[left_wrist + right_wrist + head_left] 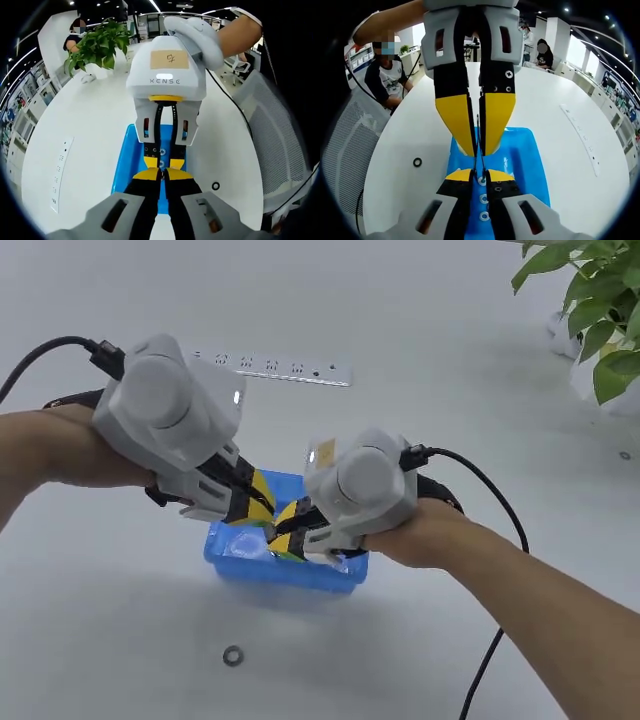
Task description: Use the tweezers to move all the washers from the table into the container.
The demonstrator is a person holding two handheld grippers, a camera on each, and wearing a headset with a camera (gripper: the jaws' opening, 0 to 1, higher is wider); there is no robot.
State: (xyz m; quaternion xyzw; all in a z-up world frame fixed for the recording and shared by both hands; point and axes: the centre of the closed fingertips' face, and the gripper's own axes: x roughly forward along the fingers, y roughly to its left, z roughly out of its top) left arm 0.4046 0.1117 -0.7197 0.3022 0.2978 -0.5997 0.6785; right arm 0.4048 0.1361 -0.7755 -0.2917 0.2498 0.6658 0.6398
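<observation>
One loose washer [232,655] sits on the white table nearest the camera, well apart from the blue container [285,572]. In the right gripper view, a few washers in the container [483,198] lie on its floor. Both grippers crowd in above it, tip to tip. The left gripper [256,504] is clamped on the thin tweezers [478,145]. The right gripper [290,532] has its jaws almost together at the tweezers' tip, but I can't tell if it's actually squeezing. Farther back there's a power strip [275,367] and a plant [595,300].
</observation>
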